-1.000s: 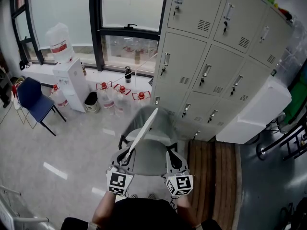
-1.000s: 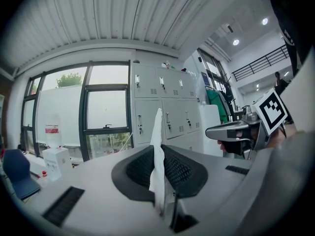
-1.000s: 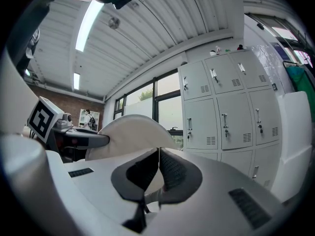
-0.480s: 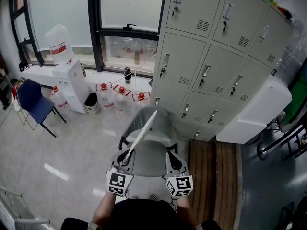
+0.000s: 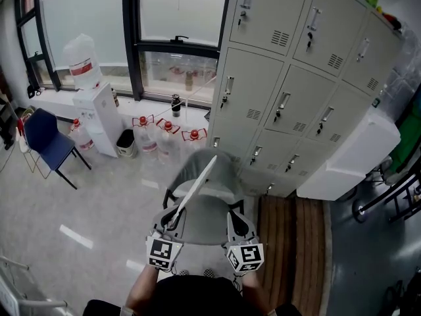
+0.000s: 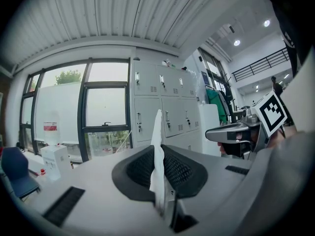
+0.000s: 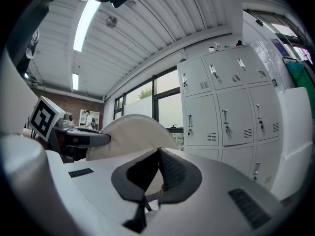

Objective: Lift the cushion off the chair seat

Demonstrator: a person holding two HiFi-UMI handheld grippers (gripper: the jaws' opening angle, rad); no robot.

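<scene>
Already in the head view the cushion (image 5: pixel 196 186) stands tilted on its edge over the chair seat (image 5: pixel 205 224) at the lower middle, so I judge it best to raise it straight and steady, without swinging. In the left gripper view the left gripper (image 6: pixel 161 205) is clamped on the cushion's thin edge. In the right gripper view the right gripper (image 7: pixel 157 154) is closed and empty, and the red label on the water bottle (image 5: pixel 82 63), upper left in the head view, is too small to read.
</scene>
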